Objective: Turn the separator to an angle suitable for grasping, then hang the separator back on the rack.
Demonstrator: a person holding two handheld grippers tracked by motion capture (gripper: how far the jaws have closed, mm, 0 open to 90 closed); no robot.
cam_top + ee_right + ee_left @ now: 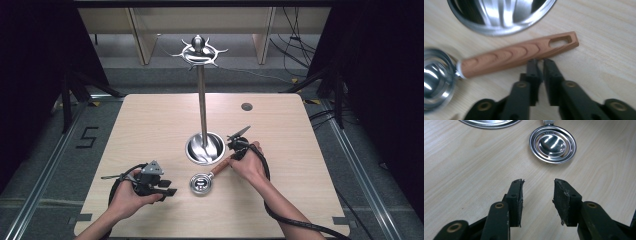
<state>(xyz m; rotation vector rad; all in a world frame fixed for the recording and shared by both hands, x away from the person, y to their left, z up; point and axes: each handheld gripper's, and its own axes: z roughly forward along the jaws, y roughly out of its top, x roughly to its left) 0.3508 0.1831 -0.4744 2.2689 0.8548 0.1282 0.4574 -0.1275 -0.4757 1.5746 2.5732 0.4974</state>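
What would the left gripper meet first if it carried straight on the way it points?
Most likely the steel scoop head. In the left gripper view it lies ahead of the open left gripper, slightly right of centre, with bare table between. Depth is unclear, so a low path might scrape the table first.

The table [150, 120] is pale wood with a fine grain. Just ahead of the black right gripper [540, 61] lies a ladle [516, 56] with a reddish-brown handle with darker grain and a shiny silver bowl. Beyond it, the stand [202, 100] is shiny silver too.
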